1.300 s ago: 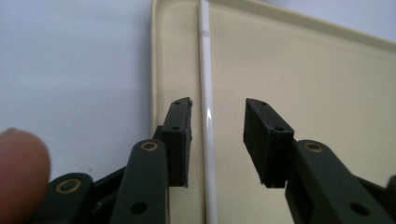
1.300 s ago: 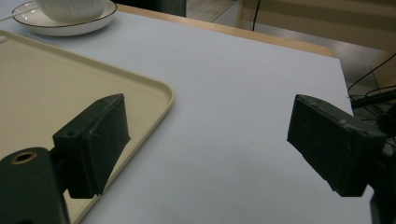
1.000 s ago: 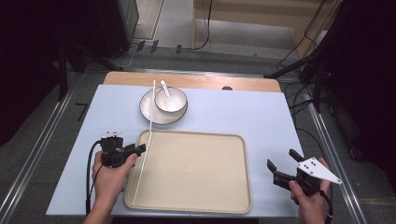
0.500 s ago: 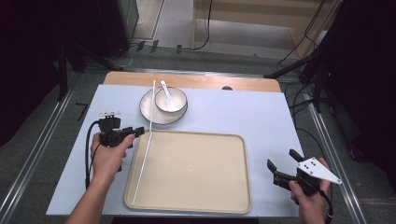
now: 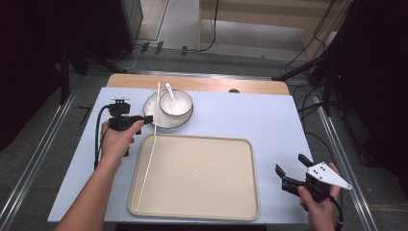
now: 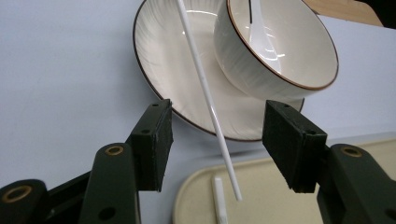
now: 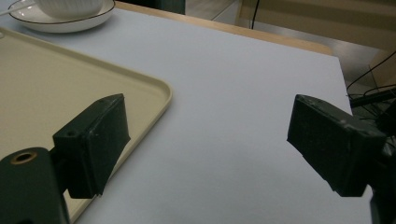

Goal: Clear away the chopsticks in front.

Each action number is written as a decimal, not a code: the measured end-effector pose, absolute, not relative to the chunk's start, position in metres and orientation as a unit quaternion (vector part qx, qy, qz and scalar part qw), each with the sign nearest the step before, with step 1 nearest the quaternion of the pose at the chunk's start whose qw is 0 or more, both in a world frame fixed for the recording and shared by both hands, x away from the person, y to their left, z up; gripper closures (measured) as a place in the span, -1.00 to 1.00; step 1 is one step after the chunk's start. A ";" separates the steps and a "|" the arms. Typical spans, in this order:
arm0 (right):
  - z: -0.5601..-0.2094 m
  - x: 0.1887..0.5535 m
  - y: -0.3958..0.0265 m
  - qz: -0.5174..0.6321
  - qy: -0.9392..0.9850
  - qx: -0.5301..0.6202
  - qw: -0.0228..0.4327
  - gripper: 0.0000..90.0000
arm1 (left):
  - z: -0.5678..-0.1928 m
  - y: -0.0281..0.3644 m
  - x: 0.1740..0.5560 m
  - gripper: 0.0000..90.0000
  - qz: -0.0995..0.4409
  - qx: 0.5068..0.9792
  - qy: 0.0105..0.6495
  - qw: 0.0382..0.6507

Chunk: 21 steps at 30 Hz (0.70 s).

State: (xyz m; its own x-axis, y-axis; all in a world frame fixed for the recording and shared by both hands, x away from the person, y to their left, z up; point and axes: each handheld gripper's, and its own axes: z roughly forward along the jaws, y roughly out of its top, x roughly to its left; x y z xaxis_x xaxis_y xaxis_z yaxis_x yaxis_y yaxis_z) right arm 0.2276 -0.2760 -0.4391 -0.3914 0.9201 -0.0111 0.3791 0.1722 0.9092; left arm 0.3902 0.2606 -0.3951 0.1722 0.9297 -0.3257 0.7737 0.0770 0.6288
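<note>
Two thin white sticks lie end to end in the high view: upper stick [image 5: 157, 110] leans on the plate [image 5: 149, 108] near the tabletop's far-left edge, lower stick [image 5: 146, 175] lies along the tray's [image 5: 202, 178] left rim. Left gripper [image 5: 148, 118] is just beside the upper stick. Right gripper [image 5: 290, 163] hovers at the near-right corner, fingers wide apart, empty.

Left gripper view: fingers [image 6: 154, 144] about half open, have just been opening. Upper stick sits in the gap, pads off it, nothing held. Risk: a closing pad clips the stick off-centre, so it rolls off the plate rim or knocks the bowl [image 6: 271, 60].

Right gripper view: fingers [image 7: 93, 140] straddle bare tabletop [image 7: 233, 116] by the tray corner. Risk: low, unless they bump the tray.
</note>
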 end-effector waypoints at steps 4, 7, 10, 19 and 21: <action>-0.439 0.228 -0.275 0.448 0.704 0.462 0.300 -0.71 | -0.395 0.262 0.404 -0.03 0.102 0.673 0.637 0.363; -0.439 0.228 -0.274 0.448 0.706 0.459 0.301 -0.71 | -0.395 0.264 0.415 0.00 0.094 0.668 0.644 0.361; -0.439 0.228 -0.273 0.447 0.706 0.459 0.301 -0.71 | -0.397 0.266 0.426 0.05 0.082 0.664 0.650 0.360; -0.441 0.230 -0.274 0.446 0.708 0.458 0.299 -0.71 | -0.401 0.265 0.457 0.18 0.075 0.664 0.654 0.355; -0.441 0.230 -0.274 0.446 0.708 0.459 0.298 -0.71 | -0.403 0.265 0.463 0.22 0.073 0.666 0.656 0.348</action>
